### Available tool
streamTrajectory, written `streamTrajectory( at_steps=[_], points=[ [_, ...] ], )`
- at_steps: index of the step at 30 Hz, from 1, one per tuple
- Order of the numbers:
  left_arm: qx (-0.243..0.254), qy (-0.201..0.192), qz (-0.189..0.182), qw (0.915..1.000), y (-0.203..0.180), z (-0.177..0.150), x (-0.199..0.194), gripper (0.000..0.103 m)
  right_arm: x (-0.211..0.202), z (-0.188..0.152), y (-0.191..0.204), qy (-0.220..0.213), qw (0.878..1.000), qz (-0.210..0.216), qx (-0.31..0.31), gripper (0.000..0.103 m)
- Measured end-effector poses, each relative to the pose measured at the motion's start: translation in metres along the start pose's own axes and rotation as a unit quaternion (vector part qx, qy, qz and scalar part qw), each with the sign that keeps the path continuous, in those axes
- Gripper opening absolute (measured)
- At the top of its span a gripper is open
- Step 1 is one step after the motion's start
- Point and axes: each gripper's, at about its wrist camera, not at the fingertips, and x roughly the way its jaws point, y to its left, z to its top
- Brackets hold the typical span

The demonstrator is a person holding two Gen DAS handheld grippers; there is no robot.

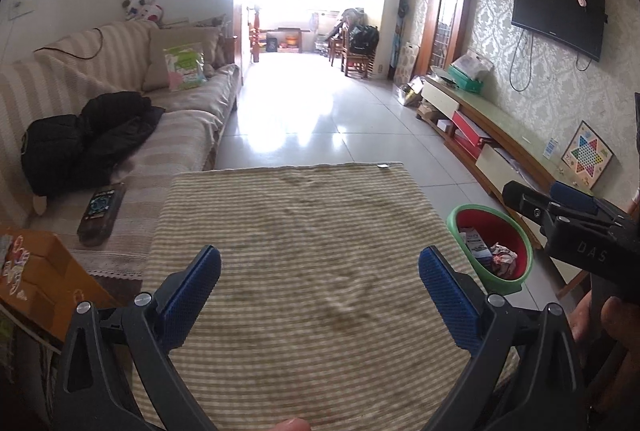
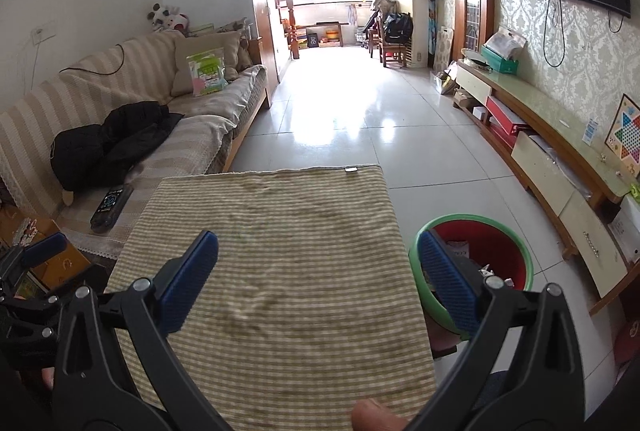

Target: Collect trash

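Observation:
A round bin (image 1: 516, 283) with a green rim and red inside stands on the floor right of the table; crumpled wrappers and a small carton (image 1: 476, 245) lie in it. The same bin (image 2: 516, 251) shows in the right wrist view. My left gripper (image 1: 320, 287) hovers open over the striped tablecloth (image 1: 296, 231), nothing between its blue pads. My right gripper (image 2: 318, 273) is open too, its right finger (image 2: 448, 283) in front of the bin's rim. The right gripper's (image 1: 560, 209) tip also pokes in at the right edge of the left wrist view. No trash shows on the cloth.
A sofa (image 1: 120, 119) at left carries a black jacket (image 1: 88, 135), a remote (image 1: 102, 207) and a green-and-pink bag (image 1: 184, 67). An orange box (image 1: 44, 279) sits at the near left. A low TV cabinet (image 2: 552, 159) lines the right wall. Tiled floor (image 2: 344, 111) stretches ahead.

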Motion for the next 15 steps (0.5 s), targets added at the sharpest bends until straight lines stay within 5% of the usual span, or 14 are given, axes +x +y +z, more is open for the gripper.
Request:
streamTrajectory(
  at_steps=[4,15],
  points=[
    [-0.014,-0.017,0.029,0.9993,0.015,-0.007,-0.018,0.095,-0.016,-0.001,0.018,-0.011,1.000,0.002,-0.012,0.098],
    [0.001,-0.069,0.037,0.9969,0.012,-0.008,-0.054,0.095,-0.048,-0.004,0.046,-0.037,0.999,0.023,-0.028,0.098]
  ],
)
